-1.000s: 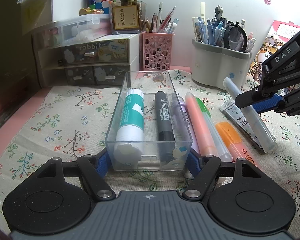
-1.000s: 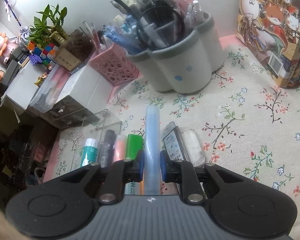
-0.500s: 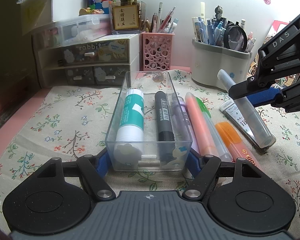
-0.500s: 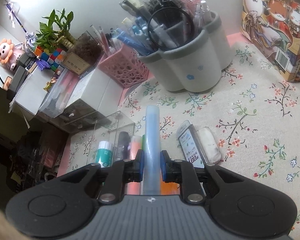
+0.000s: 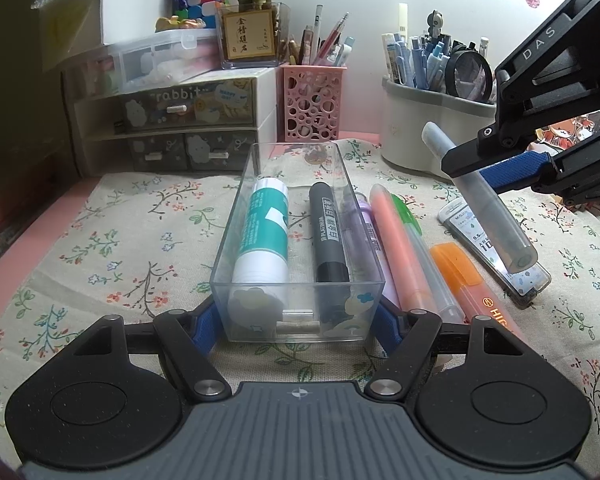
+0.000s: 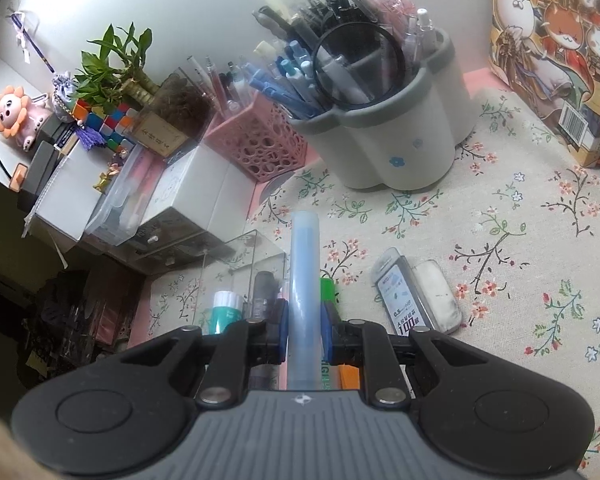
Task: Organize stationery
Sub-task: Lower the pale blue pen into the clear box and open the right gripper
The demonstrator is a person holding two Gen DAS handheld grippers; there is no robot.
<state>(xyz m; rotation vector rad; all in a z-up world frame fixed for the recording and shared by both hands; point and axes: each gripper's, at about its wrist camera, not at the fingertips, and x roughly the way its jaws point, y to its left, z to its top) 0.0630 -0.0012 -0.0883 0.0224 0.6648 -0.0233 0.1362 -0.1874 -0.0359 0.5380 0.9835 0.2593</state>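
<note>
In the left wrist view, the clear tray (image 5: 300,320) is clamped at its near end between the blue pads of the left gripper (image 5: 298,322), and it sits flat on the flowered cloth (image 5: 120,248). A glue stick (image 5: 265,236) and a dark marker (image 5: 329,236) lie lengthwise inside it, and free floor is left between them. To the right, the frosted blue pen (image 5: 480,200) is held aloft and tilted by the right gripper (image 5: 496,168), above the lead case (image 5: 496,248) and apart from the tray. For the step to go well, the tray should be kept pinned, and the pen should be carried leftward over the loose highlighters (image 5: 404,256), turned parallel to the marker, lowered inside the walls and only then let go.

In the right wrist view, the right gripper (image 6: 303,332) is seen clenched on the pen (image 6: 304,280), which runs straight forward between the pads. The pen is a pale blue, translucent, smooth, round tube with a blunt end; it would probably roll if dropped from any height. The tray (image 6: 244,256) lies lower left of the pen tip, an eraser (image 6: 436,296) to the right.
</note>
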